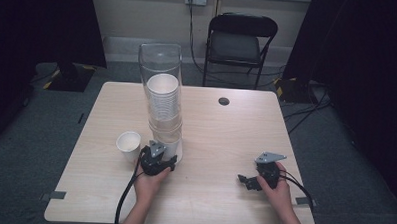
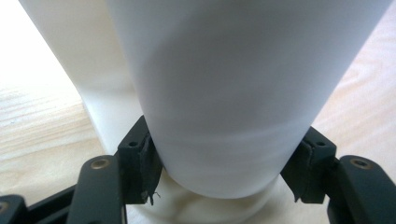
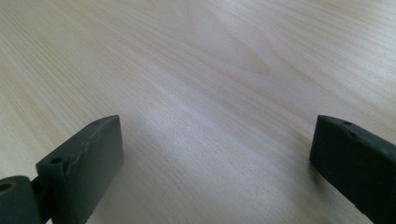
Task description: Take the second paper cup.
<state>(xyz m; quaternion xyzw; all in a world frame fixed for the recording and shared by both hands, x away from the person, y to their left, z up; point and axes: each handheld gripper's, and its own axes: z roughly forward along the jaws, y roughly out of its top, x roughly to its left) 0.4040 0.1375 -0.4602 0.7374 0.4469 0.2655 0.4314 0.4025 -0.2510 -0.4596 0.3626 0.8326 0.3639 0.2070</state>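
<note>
A tall clear tube dispenser (image 1: 160, 60) stands left of the table's middle with a stack of white paper cups (image 1: 163, 98) inside. The lowest cup (image 1: 171, 147) sticks out below the tube. My left gripper (image 1: 172, 161) is shut on it from the near side. In the left gripper view both pads (image 2: 140, 165) press on the sides of this white cup (image 2: 219, 93), just above its bottom edge. My right gripper (image 1: 244, 181) rests low over the table at the front right, open, with bare wood between its jaws (image 3: 215, 154).
A single white paper cup (image 1: 128, 143) stands upright on the light wooden table (image 1: 226, 133), just left of the dispenser. A dark cable hole (image 1: 224, 101) lies toward the far edge. A black folding chair (image 1: 240, 43) stands behind the table.
</note>
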